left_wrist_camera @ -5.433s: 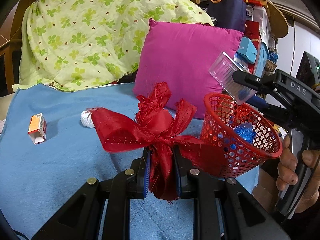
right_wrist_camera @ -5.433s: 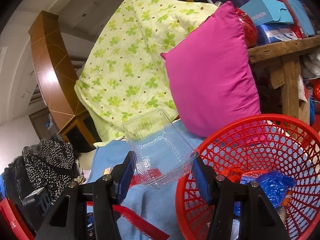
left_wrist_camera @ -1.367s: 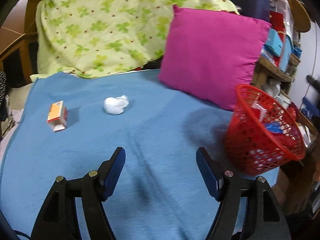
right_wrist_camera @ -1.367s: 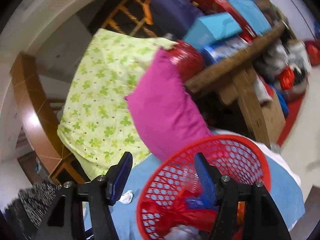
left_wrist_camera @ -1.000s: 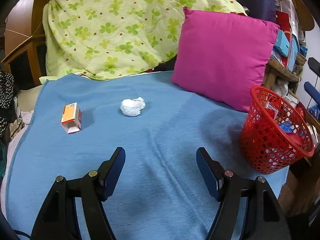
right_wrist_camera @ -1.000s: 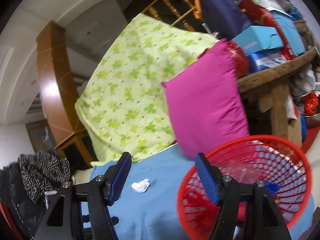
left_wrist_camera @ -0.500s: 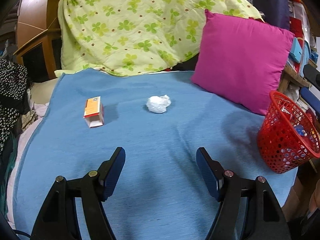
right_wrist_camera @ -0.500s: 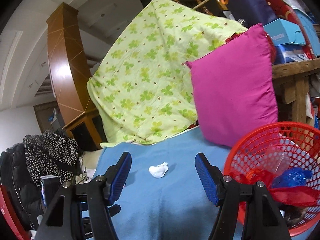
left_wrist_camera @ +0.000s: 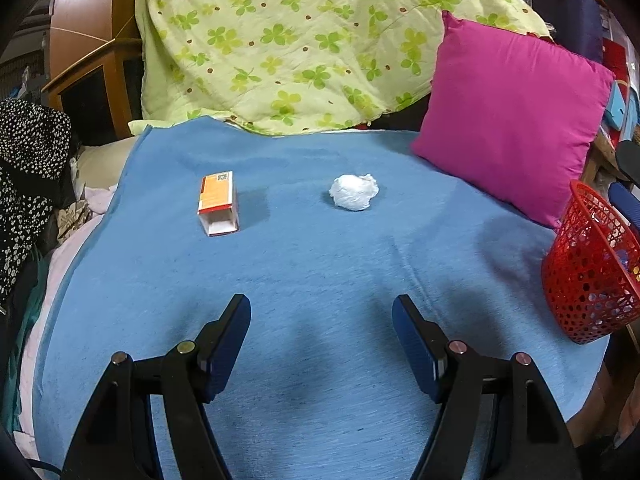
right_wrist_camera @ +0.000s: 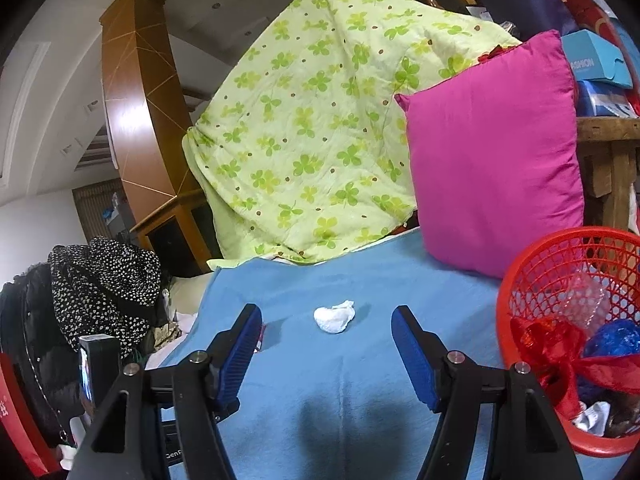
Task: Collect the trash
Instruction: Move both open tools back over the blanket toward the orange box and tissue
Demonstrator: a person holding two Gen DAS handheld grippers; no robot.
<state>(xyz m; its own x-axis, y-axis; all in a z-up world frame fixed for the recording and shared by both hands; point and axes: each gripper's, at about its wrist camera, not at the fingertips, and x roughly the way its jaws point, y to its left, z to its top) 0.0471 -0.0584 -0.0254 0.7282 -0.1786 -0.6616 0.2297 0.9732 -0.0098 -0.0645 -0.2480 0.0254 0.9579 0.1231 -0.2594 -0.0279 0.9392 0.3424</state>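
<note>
Jaws of both the left gripper (left_wrist_camera: pixel 321 334) and right gripper (right_wrist_camera: pixel 326 340) are held wide, empty. Tissue (left_wrist_camera: pixel 354 191) and box (left_wrist_camera: pixel 218 203) are left on the blanket (left_wrist_camera: pixel 320 272); the basket (right_wrist_camera: pixel 516 280) is set at its right edge.

A blue blanket (left_wrist_camera: pixel 320 264) is spread across the bed, backed by a green clover-print quilt (left_wrist_camera: pixel 304 40) and a magenta pillow (left_wrist_camera: pixel 516 120). A curved wooden column (right_wrist_camera: pixel 132 92) is seen against white walls; a cluttered wooden shelf (right_wrist_camera: pixel 608 136) is glimpsed rightward.
</note>
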